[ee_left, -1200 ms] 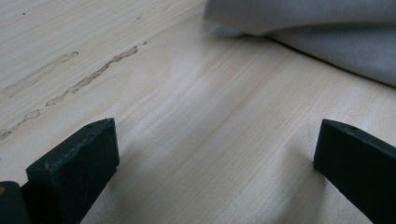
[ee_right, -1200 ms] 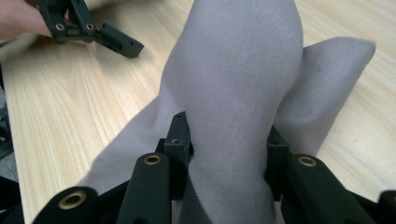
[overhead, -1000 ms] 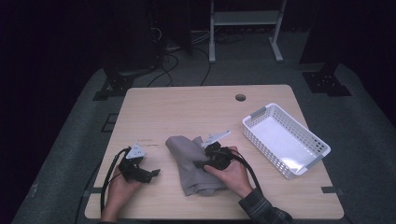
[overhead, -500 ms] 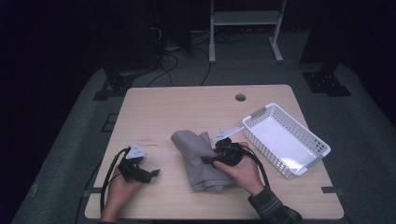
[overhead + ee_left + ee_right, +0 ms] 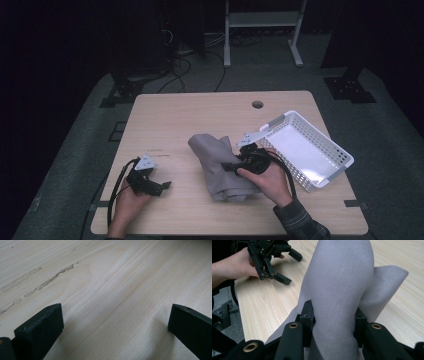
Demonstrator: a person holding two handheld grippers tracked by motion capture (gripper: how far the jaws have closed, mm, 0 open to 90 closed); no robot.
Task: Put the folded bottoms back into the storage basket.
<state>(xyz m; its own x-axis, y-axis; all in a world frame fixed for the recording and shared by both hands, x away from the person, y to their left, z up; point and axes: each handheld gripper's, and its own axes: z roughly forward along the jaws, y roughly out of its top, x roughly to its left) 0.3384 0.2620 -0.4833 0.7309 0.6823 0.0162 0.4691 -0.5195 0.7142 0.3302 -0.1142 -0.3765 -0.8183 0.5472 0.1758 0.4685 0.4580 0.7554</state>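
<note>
The right gripper (image 5: 333,315) has its jaws clamped on a fold of the grey cloth (image 5: 342,282), which lies lower centre in the high view, left of the white basket (image 5: 334,167). The right hand (image 5: 267,180) reaches in from the bottom edge. At lower left, the left gripper (image 5: 115,320) rests on the table (image 5: 120,277), jaws wide apart.

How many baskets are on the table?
1. The white basket sits at the table's right edge, beside the right gripper, which grips the grey cloth. Nothing seems to be hiding another.
</note>
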